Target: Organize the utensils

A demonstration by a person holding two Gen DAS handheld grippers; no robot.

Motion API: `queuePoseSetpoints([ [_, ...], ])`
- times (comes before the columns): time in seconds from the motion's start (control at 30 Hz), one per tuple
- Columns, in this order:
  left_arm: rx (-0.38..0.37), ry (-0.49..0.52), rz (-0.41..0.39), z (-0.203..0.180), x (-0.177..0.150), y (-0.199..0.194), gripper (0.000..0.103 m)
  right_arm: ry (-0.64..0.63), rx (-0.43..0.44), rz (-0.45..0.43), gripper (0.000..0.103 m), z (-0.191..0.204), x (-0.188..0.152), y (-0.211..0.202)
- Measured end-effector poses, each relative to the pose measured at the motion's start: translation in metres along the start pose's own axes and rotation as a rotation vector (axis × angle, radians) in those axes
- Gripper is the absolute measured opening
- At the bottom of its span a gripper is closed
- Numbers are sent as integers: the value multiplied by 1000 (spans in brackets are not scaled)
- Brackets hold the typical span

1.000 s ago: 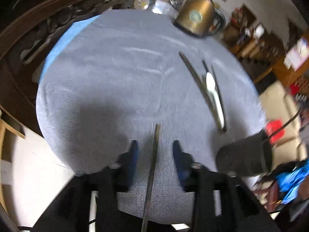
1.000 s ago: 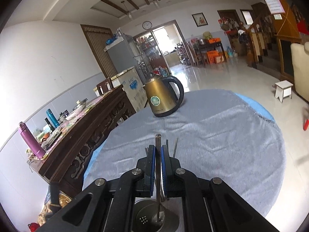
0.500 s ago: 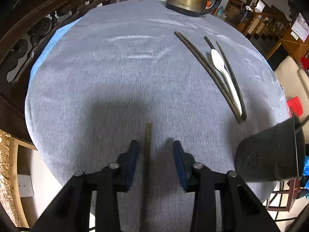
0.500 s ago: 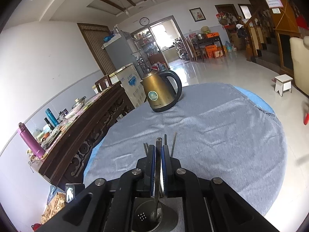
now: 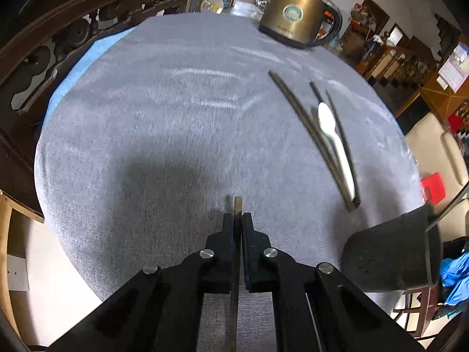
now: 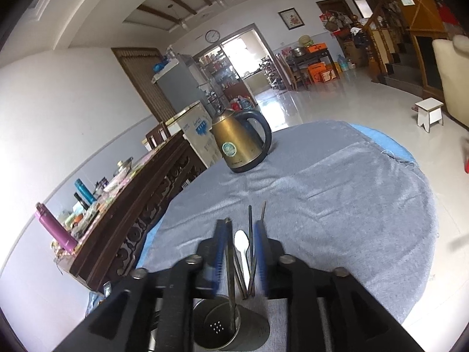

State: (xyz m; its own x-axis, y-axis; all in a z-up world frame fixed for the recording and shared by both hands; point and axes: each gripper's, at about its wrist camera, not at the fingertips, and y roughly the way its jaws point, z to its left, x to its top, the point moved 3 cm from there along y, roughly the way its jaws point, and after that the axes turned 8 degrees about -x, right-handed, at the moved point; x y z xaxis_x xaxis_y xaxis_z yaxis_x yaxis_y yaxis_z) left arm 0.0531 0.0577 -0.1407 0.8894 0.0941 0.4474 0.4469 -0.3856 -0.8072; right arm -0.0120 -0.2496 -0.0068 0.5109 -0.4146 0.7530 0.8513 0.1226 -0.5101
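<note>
My left gripper [image 5: 238,218] is shut on a dark chopstick [image 5: 236,264] lying on the grey tablecloth [image 5: 176,117] near the front edge. Further right lie several dark chopsticks [image 5: 304,135] and a white spoon [image 5: 335,143]. A dark metal utensil cup [image 5: 390,255] stands at the right. My right gripper [image 6: 240,234] is open above the utensil cup [image 6: 225,331]. A chopstick [image 6: 230,272] stands in the cup, leaning by the left finger. The spoon [image 6: 242,249] and chopsticks [image 6: 250,234] lie beyond.
A gold electric kettle [image 5: 293,14] [image 6: 237,143] stands at the far side of the round table. A carved dark wood sideboard [image 6: 140,214] runs along the left. A red object [image 5: 433,187] lies off the table's right edge.
My left gripper has closed on the chopstick at the front edge. My right gripper has opened and let go of its chopstick, which now stands in the cup.
</note>
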Motion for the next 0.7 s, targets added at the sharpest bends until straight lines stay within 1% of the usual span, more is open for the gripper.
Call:
queuePoseSetpoints([
  [0.1,-11,-8,-24,-2,5,-10,5,6,-2,-16,32,-2,1,-3],
  [0.27,-45,-1,-106,-18,15,-38,5,8,-12,-22,32,-3,2,-3],
  [0.53,-115,69,-320,-59,37,-114,5,22,-30,-47,32,-10,2,-8],
  [0.7,-161,108,-403,-83,41,-143,5,31,-33,-49,32,-13,3,-9],
])
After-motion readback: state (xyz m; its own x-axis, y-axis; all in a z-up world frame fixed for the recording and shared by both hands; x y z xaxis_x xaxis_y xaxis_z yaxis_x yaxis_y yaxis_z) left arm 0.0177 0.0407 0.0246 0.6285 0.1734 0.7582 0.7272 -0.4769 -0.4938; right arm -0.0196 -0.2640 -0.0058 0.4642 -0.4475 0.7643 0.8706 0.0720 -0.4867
